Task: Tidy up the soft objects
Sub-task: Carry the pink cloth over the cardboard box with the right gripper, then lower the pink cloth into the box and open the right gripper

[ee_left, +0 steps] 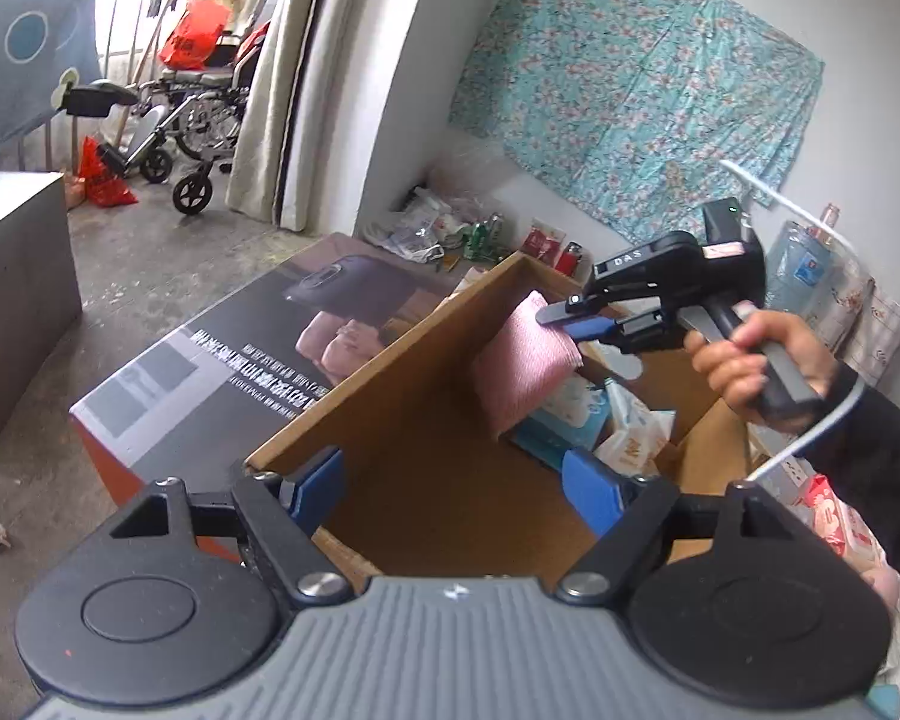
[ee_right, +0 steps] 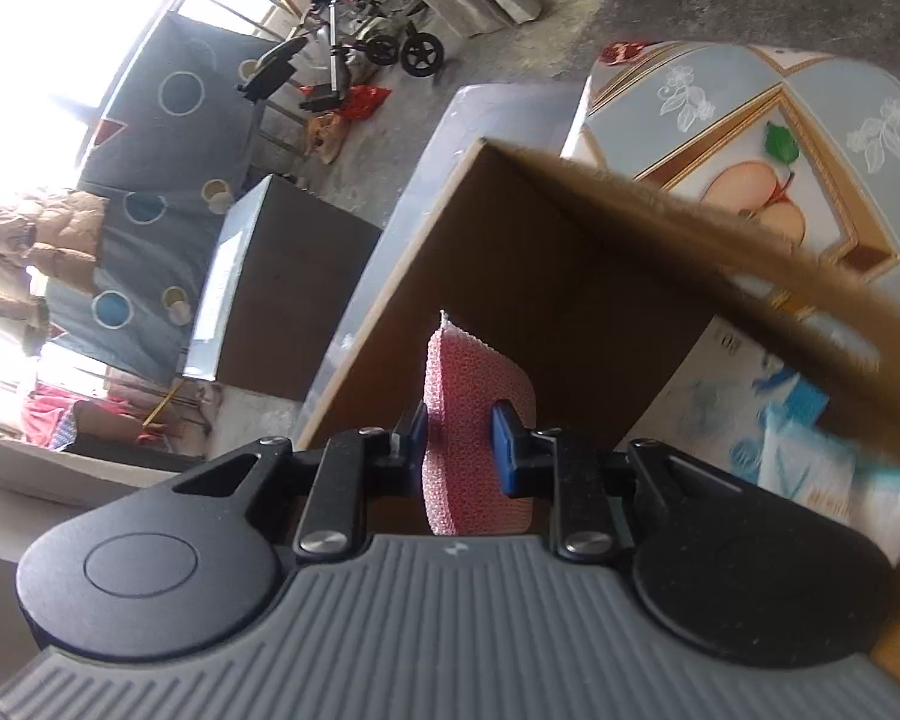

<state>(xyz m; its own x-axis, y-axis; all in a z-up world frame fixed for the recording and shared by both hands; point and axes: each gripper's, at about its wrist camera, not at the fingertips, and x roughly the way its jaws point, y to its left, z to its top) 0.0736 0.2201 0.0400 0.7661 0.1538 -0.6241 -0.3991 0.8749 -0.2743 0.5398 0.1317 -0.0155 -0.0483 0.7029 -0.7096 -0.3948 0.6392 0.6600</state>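
Note:
A pink mesh sponge (ee_left: 522, 366) hangs over the open cardboard box (ee_left: 390, 414), pinched at its upper corner by my right gripper (ee_left: 561, 324). A person's hand (ee_left: 744, 360) holds that gripper's handle. In the right wrist view the sponge (ee_right: 468, 384) sits squeezed between the blue pads of the right gripper (ee_right: 459, 444), in front of the box's inner wall (ee_right: 540, 276). My left gripper (ee_left: 453, 486) stands open above the box's near side, nothing between its pads. Soft tissue packs (ee_left: 576, 414) lie in the bottom of the box under the sponge.
The cardboard box leans against a large printed carton (ee_left: 240, 360). A grey block (ee_left: 18, 300) stands at the left and a wheelchair (ee_left: 192, 114) at the back. Litter (ee_left: 438, 228) and a water bottle (ee_left: 804, 264) line the wall under a floral cloth (ee_left: 630, 90).

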